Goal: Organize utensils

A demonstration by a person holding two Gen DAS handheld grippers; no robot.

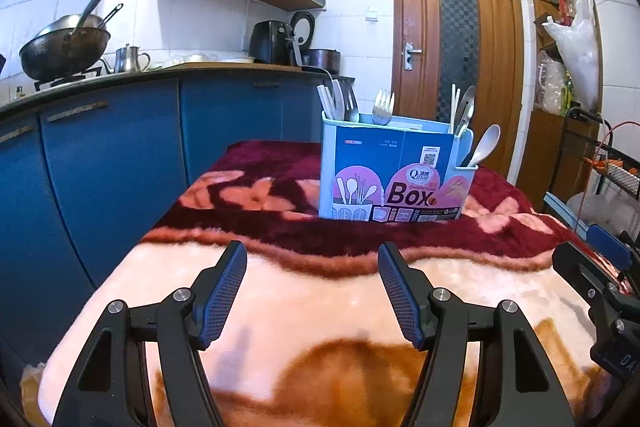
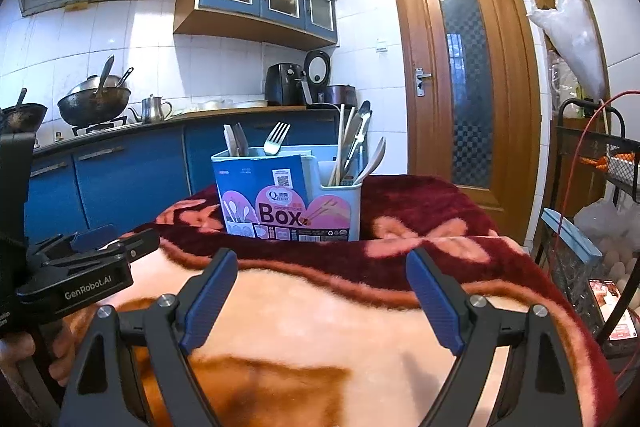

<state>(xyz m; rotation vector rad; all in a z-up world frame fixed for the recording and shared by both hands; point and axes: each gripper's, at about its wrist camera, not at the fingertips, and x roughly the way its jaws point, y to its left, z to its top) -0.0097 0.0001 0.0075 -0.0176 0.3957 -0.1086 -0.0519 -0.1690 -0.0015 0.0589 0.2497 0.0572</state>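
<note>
A light blue utensil holder (image 1: pixel 394 175) labelled "Box" stands on a blanket-covered table; it also shows in the right wrist view (image 2: pixel 288 195). It holds a fork (image 1: pixel 383 107), spoons (image 1: pixel 485 143), chopsticks (image 2: pixel 340 143) and other utensils, upright in its compartments. My left gripper (image 1: pixel 312 263) is open and empty, low over the blanket in front of the holder. My right gripper (image 2: pixel 322 263) is open and empty, also in front of the holder. Each gripper shows at the edge of the other's view: the right one (image 1: pixel 600 267), the left one (image 2: pixel 80 259).
The table carries a pink, red and brown plush blanket (image 1: pixel 304 307). Blue kitchen cabinets (image 1: pixel 120 155) with a wok (image 1: pixel 64 47) and kettle stand to the left. A wooden door (image 1: pixel 456 39) is behind. A wire rack (image 2: pixel 600 167) with bags stands at the right.
</note>
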